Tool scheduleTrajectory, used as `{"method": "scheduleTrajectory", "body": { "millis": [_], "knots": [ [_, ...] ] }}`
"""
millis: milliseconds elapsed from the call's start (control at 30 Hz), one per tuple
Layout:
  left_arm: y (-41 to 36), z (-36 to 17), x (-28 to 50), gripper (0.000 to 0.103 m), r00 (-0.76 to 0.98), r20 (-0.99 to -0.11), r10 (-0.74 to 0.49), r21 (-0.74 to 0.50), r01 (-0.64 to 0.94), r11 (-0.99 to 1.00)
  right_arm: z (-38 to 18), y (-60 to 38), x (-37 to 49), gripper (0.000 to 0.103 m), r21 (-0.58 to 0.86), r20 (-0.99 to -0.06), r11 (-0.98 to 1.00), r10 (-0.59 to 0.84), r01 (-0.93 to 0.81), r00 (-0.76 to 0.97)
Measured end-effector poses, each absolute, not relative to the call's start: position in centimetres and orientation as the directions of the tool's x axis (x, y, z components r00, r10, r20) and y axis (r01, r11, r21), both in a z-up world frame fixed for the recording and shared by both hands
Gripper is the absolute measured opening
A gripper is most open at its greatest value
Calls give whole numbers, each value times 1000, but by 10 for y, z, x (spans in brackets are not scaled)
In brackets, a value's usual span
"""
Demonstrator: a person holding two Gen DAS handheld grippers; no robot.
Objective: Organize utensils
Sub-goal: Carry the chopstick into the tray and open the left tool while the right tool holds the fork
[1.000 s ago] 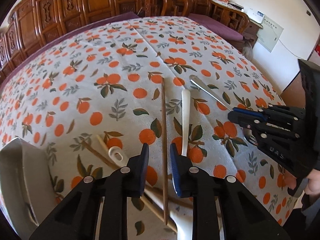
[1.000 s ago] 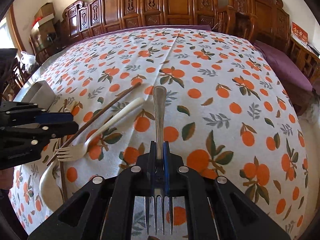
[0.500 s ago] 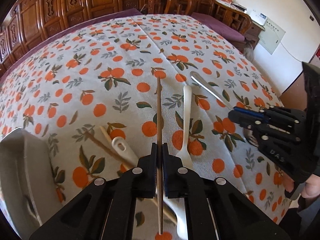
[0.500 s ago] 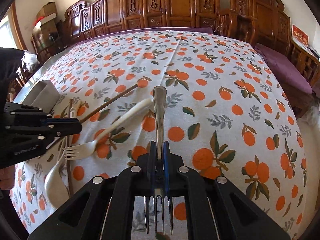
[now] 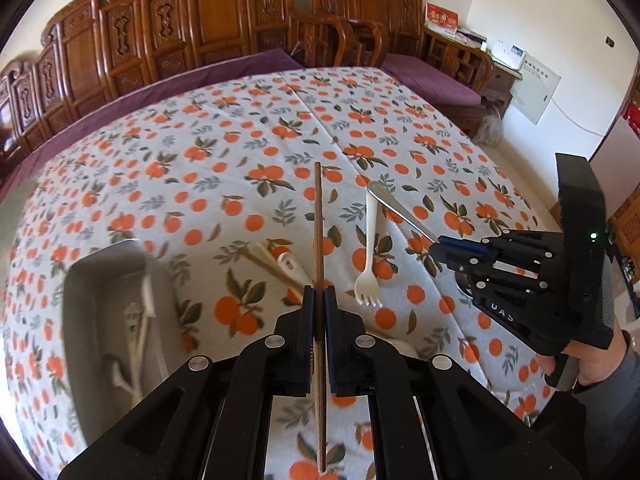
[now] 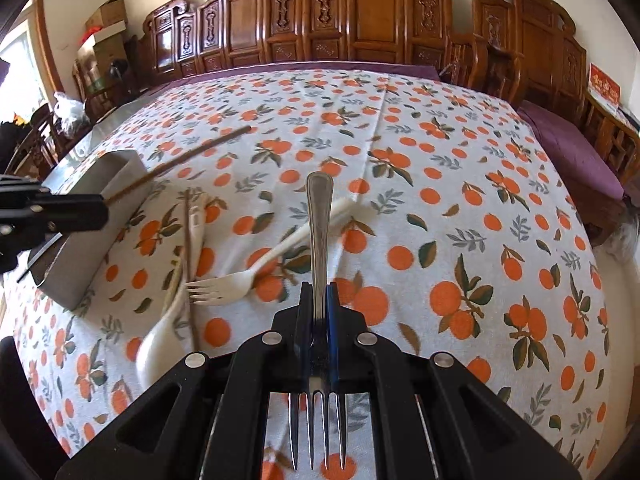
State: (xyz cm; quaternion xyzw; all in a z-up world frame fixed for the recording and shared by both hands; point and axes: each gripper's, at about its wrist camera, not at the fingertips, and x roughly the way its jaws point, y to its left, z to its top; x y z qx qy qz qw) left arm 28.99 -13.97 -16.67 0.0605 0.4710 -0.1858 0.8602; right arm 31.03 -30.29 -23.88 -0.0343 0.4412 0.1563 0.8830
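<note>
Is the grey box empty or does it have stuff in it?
Not empty. The grey box already holds a few pale utensils, blurred in the left wrist view.

On my left the grey rectangular metal tray [image 5: 86, 280] holds white utensils; right of it a white plastic spoon [image 5: 289, 266] crosses wooden chopsticks [image 5: 256, 259]; further right lies the white plastic fork [image 5: 369, 260].
</note>
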Motion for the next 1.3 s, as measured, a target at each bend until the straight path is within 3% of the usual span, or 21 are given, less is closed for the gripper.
{"method": "scheduleTrajectory", "body": {
  "millis": [667, 1300],
  "knots": [
    [-45, -127, 244, 4, 560, -805, -194, -48, 266, 963, -165, -221, 254, 8, 11, -755, 907, 284, -422, 591],
    [18, -172, 251, 4, 492, -859, -141, -71, 158, 985, -150, -164, 229, 8, 26, -774, 866, 334, -500, 538]
  ]
}}
